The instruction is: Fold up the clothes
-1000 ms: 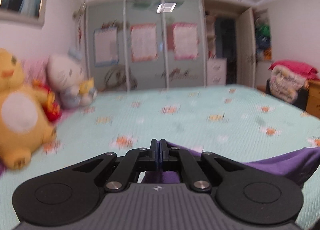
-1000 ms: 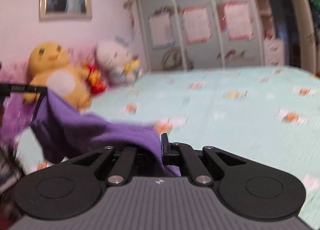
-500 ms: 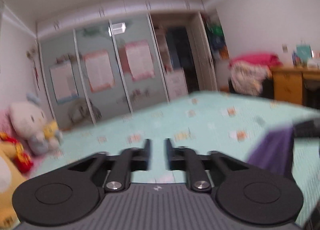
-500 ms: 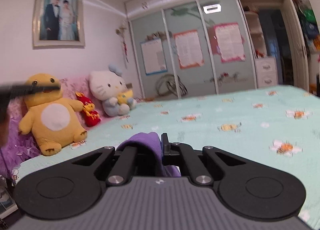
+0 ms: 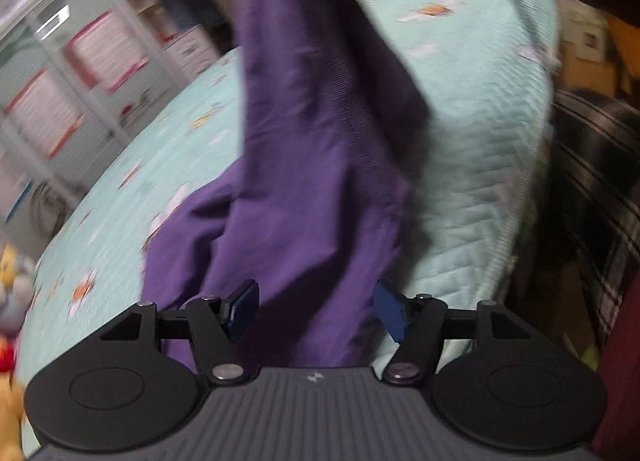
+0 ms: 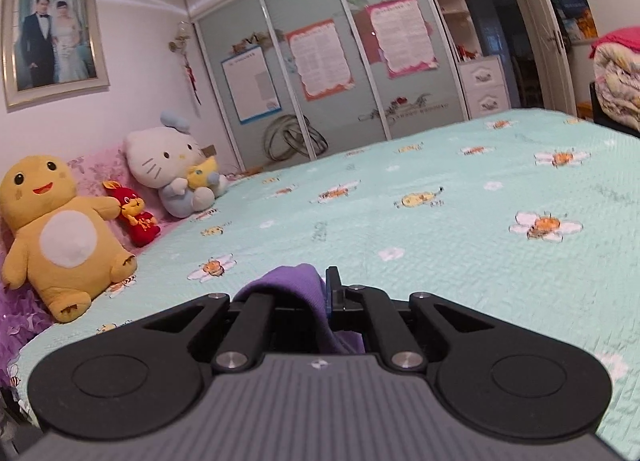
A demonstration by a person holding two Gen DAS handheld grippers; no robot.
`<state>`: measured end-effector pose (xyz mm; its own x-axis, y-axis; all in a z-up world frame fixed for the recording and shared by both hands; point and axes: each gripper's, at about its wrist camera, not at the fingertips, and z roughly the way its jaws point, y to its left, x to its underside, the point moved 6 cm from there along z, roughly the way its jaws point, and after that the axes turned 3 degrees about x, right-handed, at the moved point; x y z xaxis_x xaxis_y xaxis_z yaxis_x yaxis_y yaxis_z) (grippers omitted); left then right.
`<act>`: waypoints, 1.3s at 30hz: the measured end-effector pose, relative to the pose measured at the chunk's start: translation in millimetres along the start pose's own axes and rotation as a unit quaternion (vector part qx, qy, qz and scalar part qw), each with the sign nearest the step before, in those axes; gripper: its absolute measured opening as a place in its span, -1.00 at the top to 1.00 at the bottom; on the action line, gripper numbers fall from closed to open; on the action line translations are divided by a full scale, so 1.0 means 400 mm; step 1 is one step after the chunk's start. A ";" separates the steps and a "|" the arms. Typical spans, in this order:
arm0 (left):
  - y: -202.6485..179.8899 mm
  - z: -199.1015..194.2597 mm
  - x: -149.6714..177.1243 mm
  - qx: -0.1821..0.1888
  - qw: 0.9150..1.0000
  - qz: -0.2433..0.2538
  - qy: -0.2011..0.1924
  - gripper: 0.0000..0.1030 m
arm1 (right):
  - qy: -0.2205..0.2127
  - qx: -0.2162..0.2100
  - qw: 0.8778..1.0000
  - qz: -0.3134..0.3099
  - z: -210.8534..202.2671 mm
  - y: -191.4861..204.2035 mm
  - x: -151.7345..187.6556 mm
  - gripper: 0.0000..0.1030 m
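Right gripper (image 6: 326,293) clamped on a bunch of the purple garment (image 5: 304,189), lifted over the near edge of the bed (image 6: 460,221). Left gripper (image 5: 316,309) spread wide, empty, aimed at the cloth hanging in front of it — lower part pooled on the quilt. Judged step: regrasping to spread the piece. Next move calls for closing on a free edge or corner — blur hides which.

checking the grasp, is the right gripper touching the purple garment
Touching. The right wrist view shows the right gripper shut on a fold of the purple garment, with cloth bunched over one finger and pinched against the other.
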<state>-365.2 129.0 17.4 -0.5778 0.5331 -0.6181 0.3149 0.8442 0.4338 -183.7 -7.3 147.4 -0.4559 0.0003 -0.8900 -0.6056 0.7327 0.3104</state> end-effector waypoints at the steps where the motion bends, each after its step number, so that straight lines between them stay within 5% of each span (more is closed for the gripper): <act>1: -0.010 0.010 -0.003 0.002 1.000 0.006 -0.001 -0.41 | 0.004 0.002 1.000 0.003 0.011 0.000 0.002 0.88; 6: -0.061 0.062 -0.017 0.007 0.999 0.039 -0.006 -0.41 | 0.017 0.007 0.999 0.041 0.053 -0.021 0.005 0.88; 10: -0.089 0.094 -0.013 -0.062 0.994 0.085 0.001 -0.38 | 0.021 0.014 0.998 0.065 0.072 -0.035 0.001 0.88; 11: -0.081 0.092 -0.010 -0.072 0.994 0.078 -0.002 -0.24 | 0.020 0.015 0.997 0.067 0.073 -0.036 0.002 0.87; 13: -0.035 0.077 -0.008 -0.080 0.996 0.028 -0.006 0.75 | 0.021 0.022 0.998 0.060 0.074 -0.043 0.009 0.87; 16: 0.083 0.021 -0.012 -0.089 0.992 -0.090 -0.025 0.80 | 0.022 0.035 0.998 0.045 0.075 -0.056 0.020 0.87; 18: 0.181 -0.038 -0.022 -0.097 0.979 -0.170 -0.049 0.83 | 0.023 0.044 0.998 0.035 0.076 -0.065 0.028 0.87; 23: 0.424 -0.196 -0.065 -0.098 0.933 -0.322 -0.129 0.85 | 0.030 0.046 0.998 0.016 0.094 -0.073 0.045 0.87; 31: 0.578 -0.359 -0.108 -0.130 0.906 -0.351 -0.197 0.89 | 0.006 0.003 1.000 -0.025 0.142 0.026 -0.037 0.92; 39: 0.618 -0.494 -0.027 -0.140 0.848 -0.444 -0.253 0.93 | -0.034 -0.099 0.990 -0.090 0.244 0.308 -0.187 0.95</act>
<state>-429.9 320.7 260.7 -0.0736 -0.2905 -0.9540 -0.3065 0.9169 -0.2555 -160.6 149.6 219.8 -0.2882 -0.0685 -0.9551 -0.7926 0.5767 0.1978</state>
